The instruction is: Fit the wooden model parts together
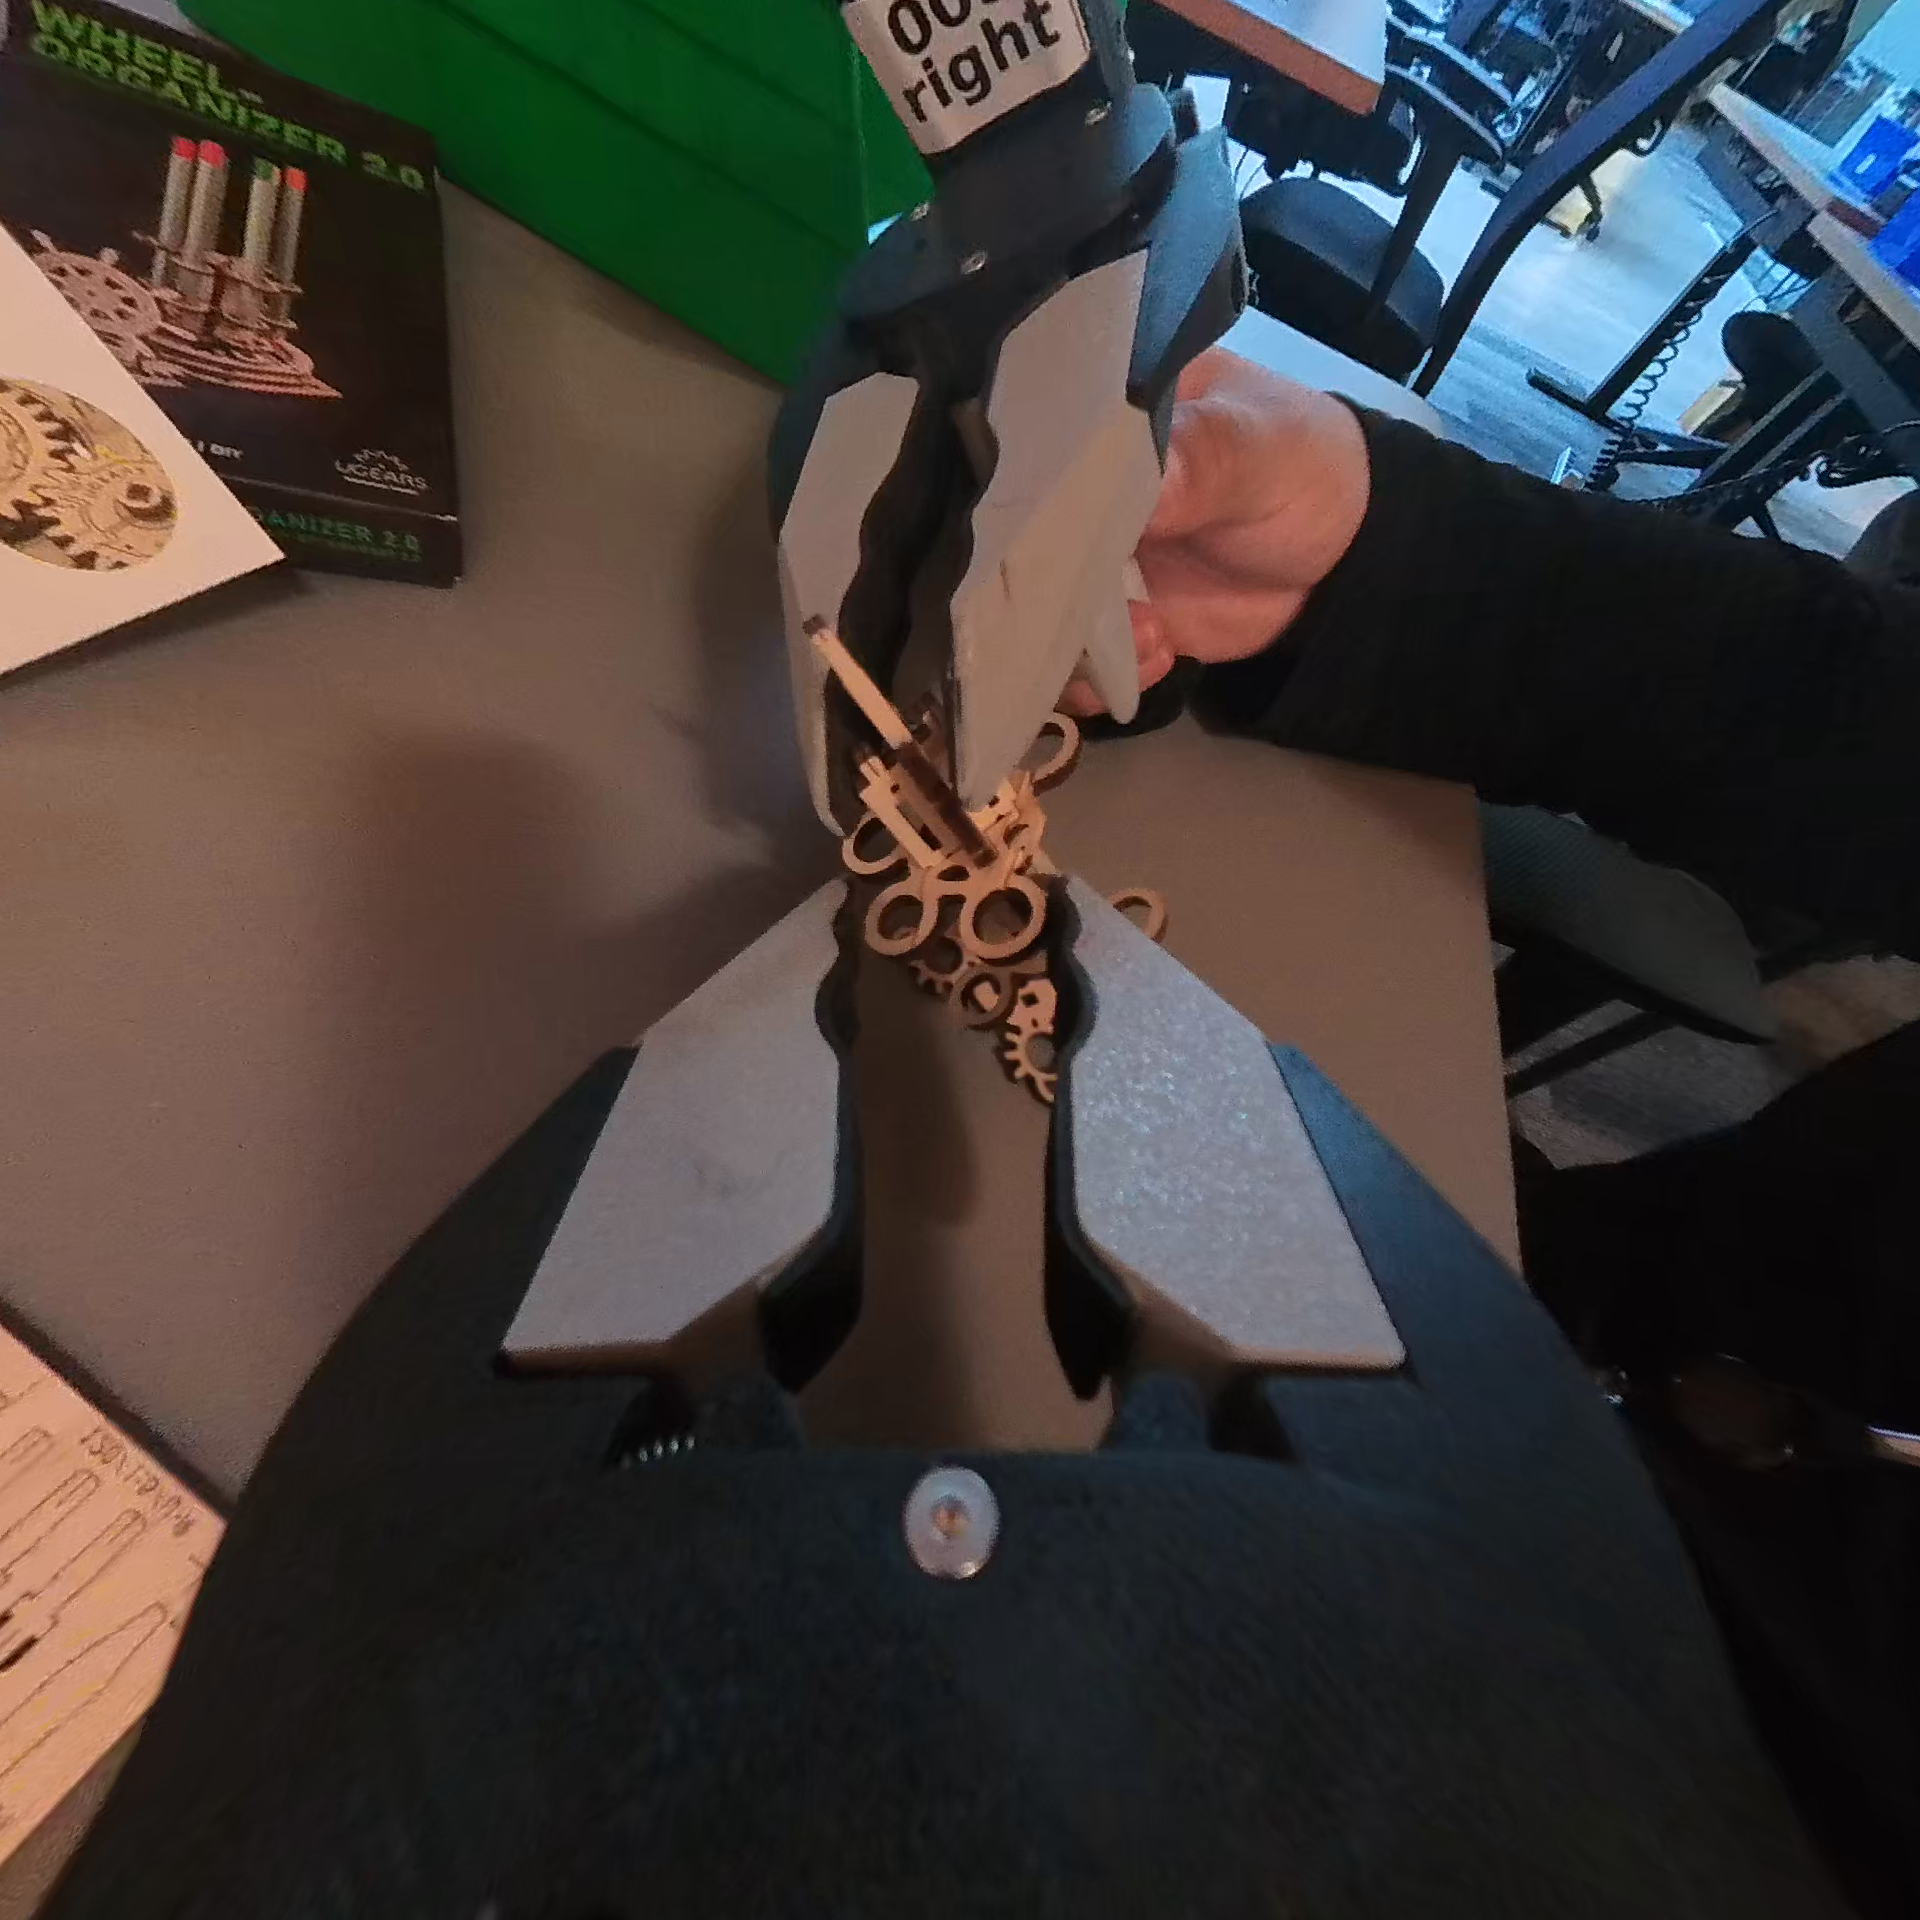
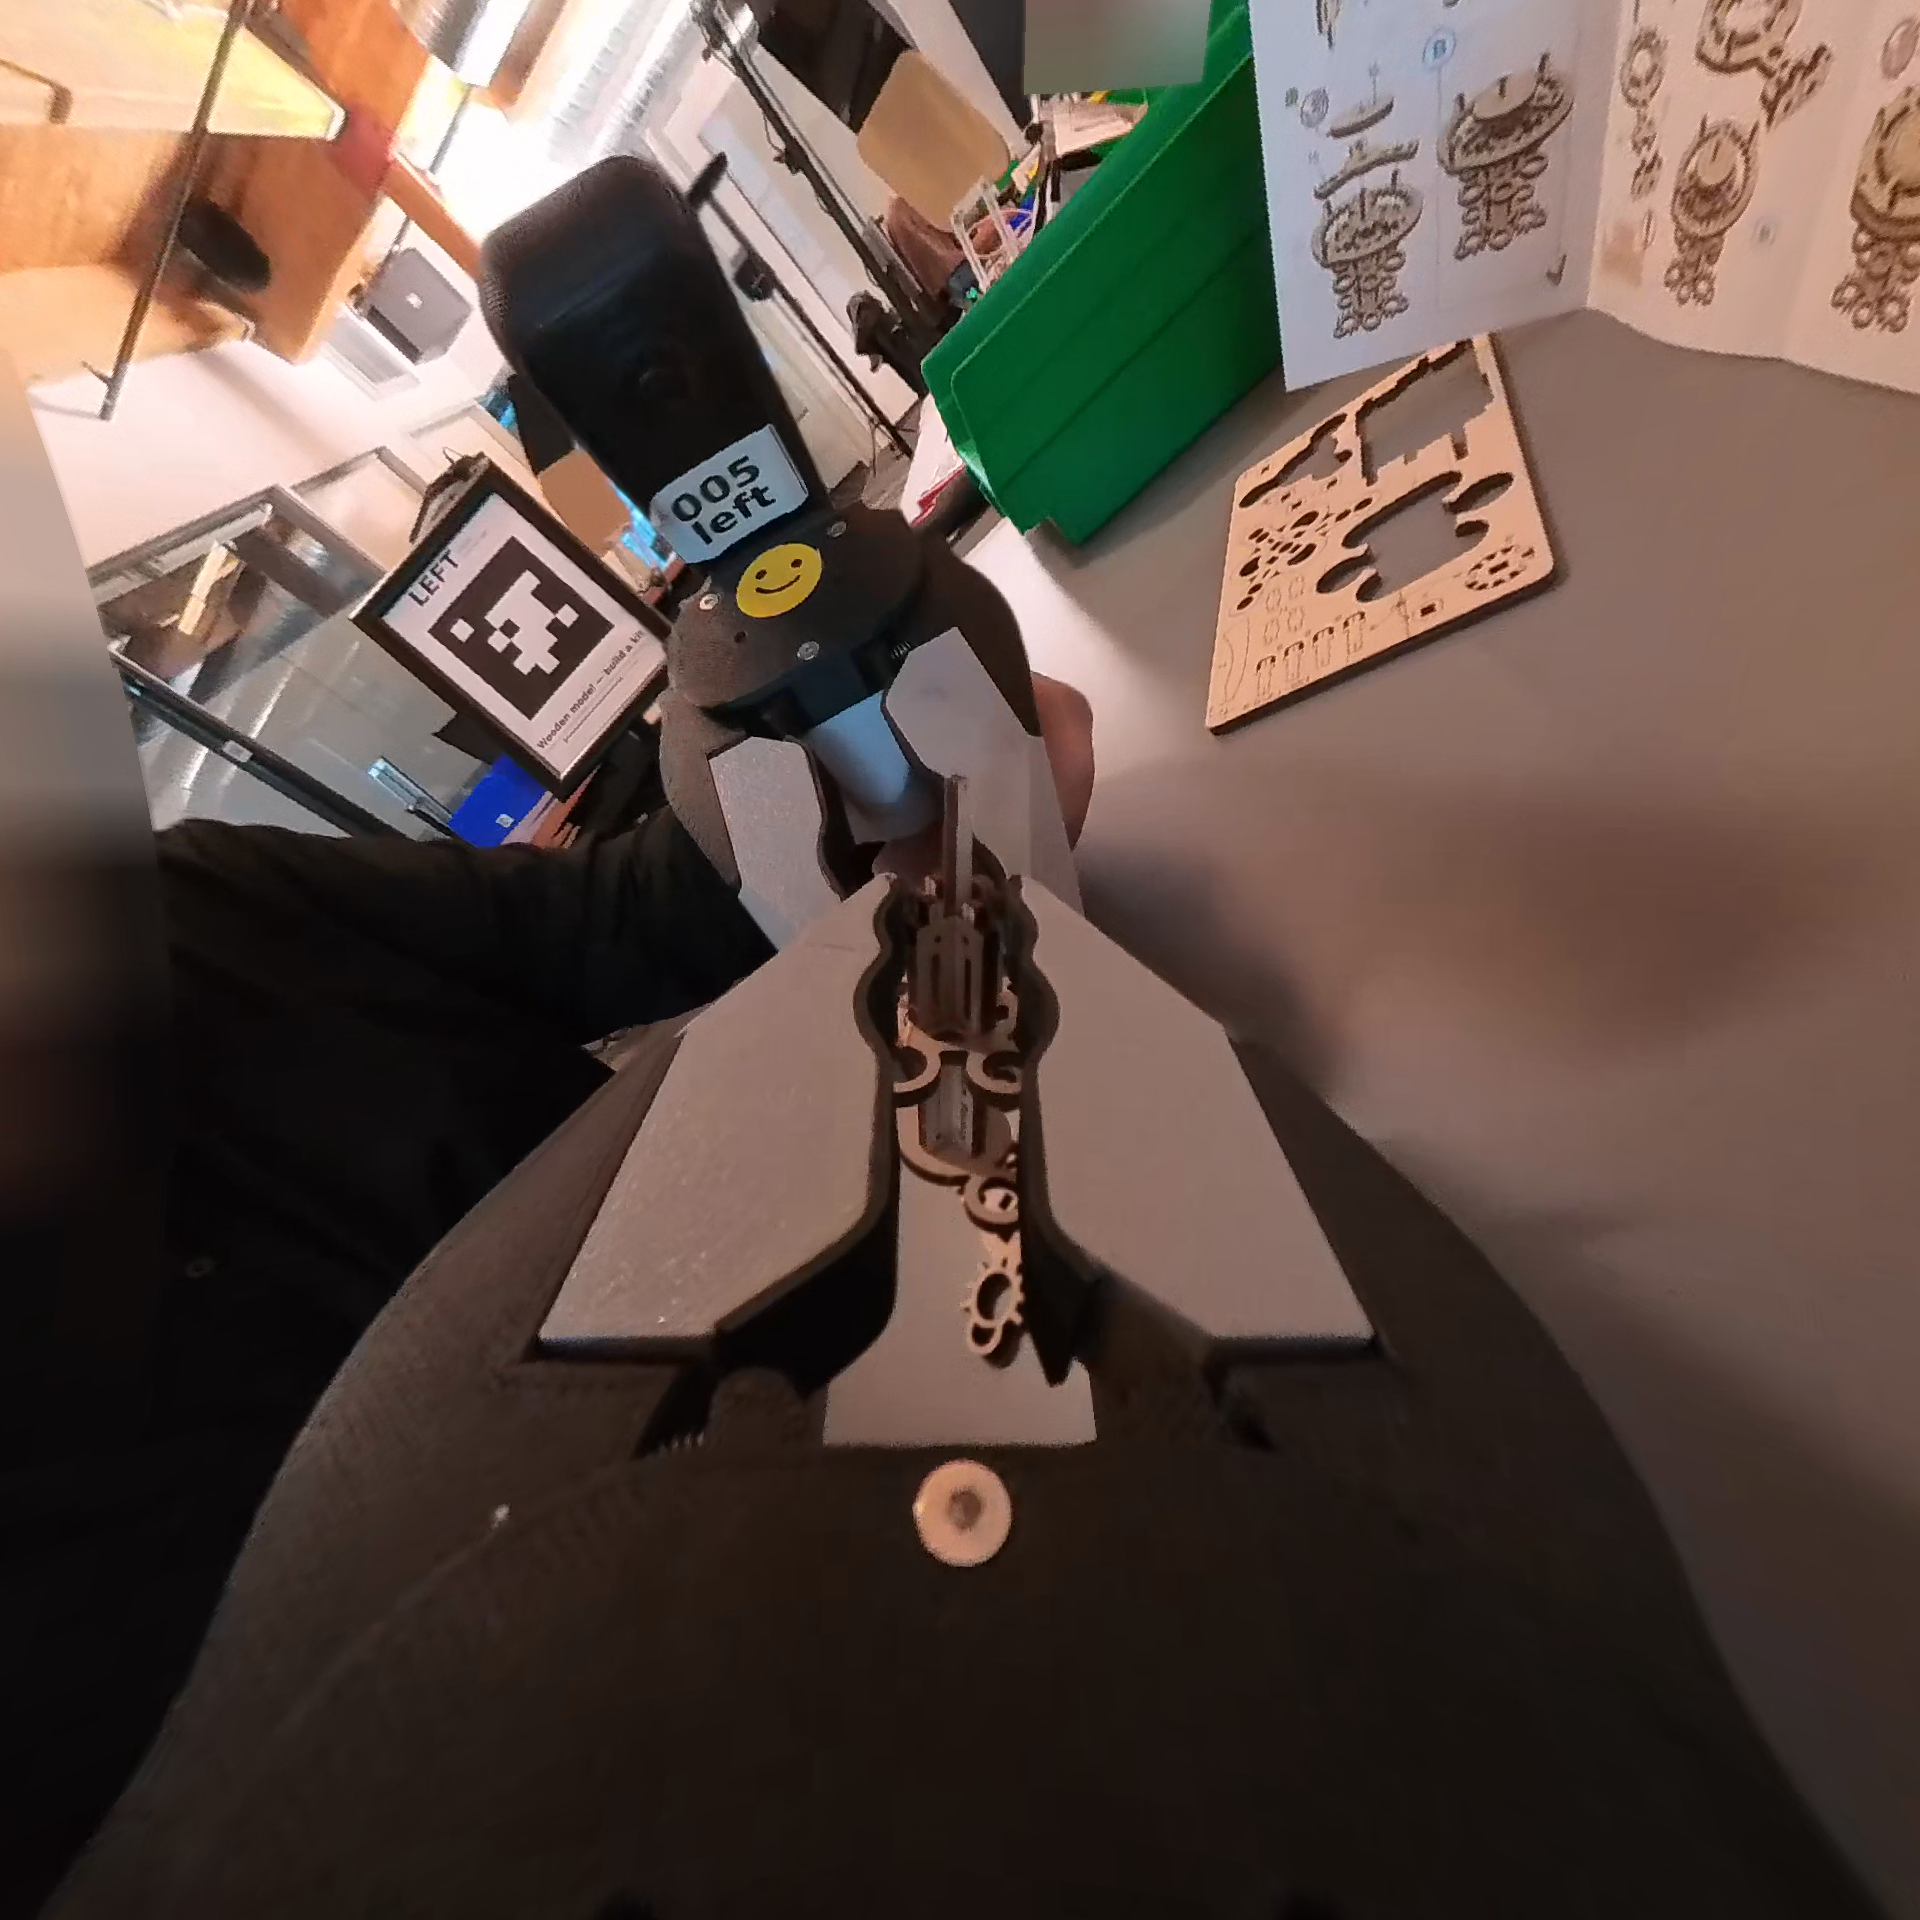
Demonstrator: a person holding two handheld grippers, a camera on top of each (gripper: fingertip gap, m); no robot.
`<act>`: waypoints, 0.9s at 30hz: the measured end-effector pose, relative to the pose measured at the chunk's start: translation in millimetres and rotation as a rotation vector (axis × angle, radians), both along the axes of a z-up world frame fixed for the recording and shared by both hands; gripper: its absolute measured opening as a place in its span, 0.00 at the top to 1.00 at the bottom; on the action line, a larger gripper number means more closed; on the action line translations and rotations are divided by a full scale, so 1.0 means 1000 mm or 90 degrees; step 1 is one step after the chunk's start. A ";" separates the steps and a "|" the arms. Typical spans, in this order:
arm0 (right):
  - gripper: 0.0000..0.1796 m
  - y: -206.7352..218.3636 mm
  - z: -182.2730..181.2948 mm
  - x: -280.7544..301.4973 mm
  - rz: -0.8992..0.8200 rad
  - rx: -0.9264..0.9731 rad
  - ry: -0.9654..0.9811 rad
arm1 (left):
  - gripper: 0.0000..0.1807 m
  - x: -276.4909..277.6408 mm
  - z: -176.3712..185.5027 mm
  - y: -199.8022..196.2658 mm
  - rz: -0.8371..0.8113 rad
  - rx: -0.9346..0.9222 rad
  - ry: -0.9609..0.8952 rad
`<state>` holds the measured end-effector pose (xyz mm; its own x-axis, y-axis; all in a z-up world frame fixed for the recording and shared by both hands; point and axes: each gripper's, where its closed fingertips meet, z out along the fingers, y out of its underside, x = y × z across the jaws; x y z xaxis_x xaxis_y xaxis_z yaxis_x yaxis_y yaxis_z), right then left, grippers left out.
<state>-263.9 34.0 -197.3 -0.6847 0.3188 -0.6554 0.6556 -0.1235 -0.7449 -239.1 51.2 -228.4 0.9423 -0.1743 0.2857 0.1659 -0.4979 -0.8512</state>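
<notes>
Left gripper [image 1: 956, 914] clamps the wooden ring-and-gear assembly [image 1: 966, 925] above a grey table [image 1: 364, 935]; right gripper [image 1: 894, 790] pinches its wooden strip [image 1: 862, 691].

Both hand-held grippers [image 1: 951, 914] [image 2: 951, 904] meet tip-to-tip (jaws clamped).

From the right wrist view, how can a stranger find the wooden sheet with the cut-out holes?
Start at the green bins at the far side of the grey table. Just in front of them, below the standing instruction pages, the wooden sheet lies flat. It alone is a pale board full of empty holes.
</notes>
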 end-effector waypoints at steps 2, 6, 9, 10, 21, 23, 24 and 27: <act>0.92 0.000 -0.001 0.002 0.002 0.005 0.001 | 0.82 0.001 -0.001 0.000 0.005 -0.001 0.011; 0.92 0.001 -0.002 0.005 0.004 0.030 0.017 | 0.82 0.000 -0.002 0.000 0.016 0.000 0.048; 0.93 0.001 -0.005 0.005 0.004 0.044 0.019 | 0.82 -0.001 -0.003 -0.001 0.024 -0.004 0.073; 0.92 0.001 -0.005 0.005 0.006 0.044 0.018 | 0.82 -0.001 -0.004 -0.001 0.026 -0.006 0.081; 0.91 0.008 -0.001 0.007 -0.010 0.066 0.042 | 0.82 -0.004 -0.014 0.006 0.048 -0.032 0.255; 0.89 0.007 0.001 0.008 -0.010 0.066 0.047 | 0.82 0.000 -0.014 0.008 0.045 -0.036 0.232; 0.87 0.007 0.002 0.008 -0.013 0.066 0.050 | 0.82 -0.001 -0.014 0.008 0.048 -0.037 0.229; 0.83 0.009 0.007 0.007 -0.021 0.064 0.064 | 0.82 -0.006 -0.009 0.007 0.063 -0.024 0.205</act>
